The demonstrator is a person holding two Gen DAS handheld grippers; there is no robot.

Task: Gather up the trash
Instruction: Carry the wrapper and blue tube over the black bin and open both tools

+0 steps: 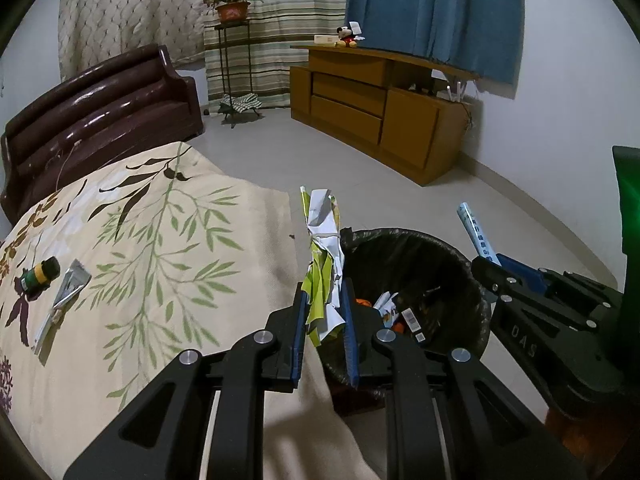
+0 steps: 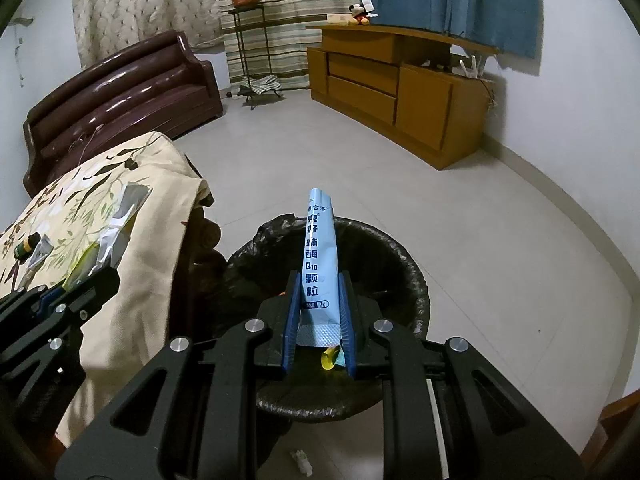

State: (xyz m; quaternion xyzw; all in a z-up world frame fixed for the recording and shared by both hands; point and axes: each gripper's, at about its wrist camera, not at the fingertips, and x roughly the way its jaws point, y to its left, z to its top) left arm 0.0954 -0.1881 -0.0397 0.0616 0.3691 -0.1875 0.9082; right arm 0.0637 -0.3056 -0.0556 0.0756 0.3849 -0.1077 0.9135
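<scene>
My left gripper (image 1: 325, 292) is shut on a crumpled white-and-green wrapper (image 1: 324, 248) that stands up between its blue pads, at the near-left rim of the black-lined trash bin (image 1: 472, 272). My right gripper (image 2: 319, 284) is shut on a light blue sachet (image 2: 319, 240) with dark print, held over the trash bin (image 2: 416, 280). The right gripper (image 1: 492, 268) with its sachet (image 1: 476, 232) also shows at the bin's right rim in the left wrist view. Several scraps lie inside the bin. A small dark bottle (image 1: 40, 274) and a silver foil packet (image 1: 70, 286) lie on the floral cloth (image 1: 160, 240).
The cloth-covered table (image 2: 152, 208) stands left of the bin. A dark brown sofa (image 1: 100, 108) is behind it, a plant stand (image 1: 232, 60) and a wooden cabinet (image 1: 380, 108) are at the far wall. A small white scrap (image 2: 302, 460) lies on the tiled floor.
</scene>
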